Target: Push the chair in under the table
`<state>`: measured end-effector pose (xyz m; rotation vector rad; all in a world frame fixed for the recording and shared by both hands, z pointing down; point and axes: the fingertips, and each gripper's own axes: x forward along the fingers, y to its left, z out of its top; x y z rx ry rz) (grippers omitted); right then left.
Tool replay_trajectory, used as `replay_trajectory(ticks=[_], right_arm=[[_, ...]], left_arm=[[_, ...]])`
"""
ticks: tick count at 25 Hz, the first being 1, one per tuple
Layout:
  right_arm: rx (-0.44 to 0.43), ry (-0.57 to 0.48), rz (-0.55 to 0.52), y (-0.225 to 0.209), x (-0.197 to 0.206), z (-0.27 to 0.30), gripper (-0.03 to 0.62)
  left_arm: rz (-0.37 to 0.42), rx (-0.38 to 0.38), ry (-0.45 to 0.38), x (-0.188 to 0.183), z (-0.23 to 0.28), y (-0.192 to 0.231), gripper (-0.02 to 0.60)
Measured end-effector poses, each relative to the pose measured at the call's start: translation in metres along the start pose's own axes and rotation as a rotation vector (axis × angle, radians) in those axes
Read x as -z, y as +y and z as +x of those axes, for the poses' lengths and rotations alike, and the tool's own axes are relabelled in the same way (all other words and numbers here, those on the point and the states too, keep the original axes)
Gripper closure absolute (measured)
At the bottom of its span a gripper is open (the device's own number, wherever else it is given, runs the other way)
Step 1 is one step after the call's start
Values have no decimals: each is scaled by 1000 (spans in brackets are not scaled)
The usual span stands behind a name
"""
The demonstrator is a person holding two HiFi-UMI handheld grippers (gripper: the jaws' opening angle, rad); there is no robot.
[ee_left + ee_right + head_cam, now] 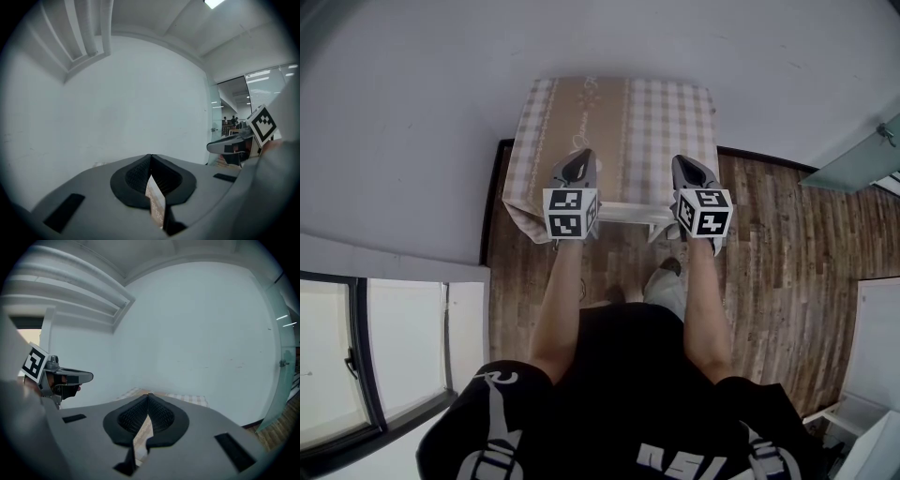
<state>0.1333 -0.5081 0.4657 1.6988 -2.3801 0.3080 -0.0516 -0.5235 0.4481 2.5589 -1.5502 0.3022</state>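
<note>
A plain white wall (609, 37) stood ahead of the left tongs (577, 157) and the right tongs (686, 163). A wood-plank floor (778, 244) lay below them, with a dark skirting (759, 156) along the wall's foot. Left of the left tongs and further back was a dark-framed window (356, 356). Right of the right tongs stood a glass panel (862, 159). A ceiling light (213, 3) glowed overhead.

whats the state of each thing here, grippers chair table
left gripper: shut, empty
right gripper: shut, empty
chair: tucked under the table, white top rail at its edge
table: covered with a checked cloth, against the wall
</note>
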Motion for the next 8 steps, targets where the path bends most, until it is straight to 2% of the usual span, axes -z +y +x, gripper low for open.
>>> replay_trajectory(ticks=[8], right_arm=[[4, 10, -1, -4, 3, 3, 580]], left_arm=[[1, -1, 9, 4, 4, 0, 557]])
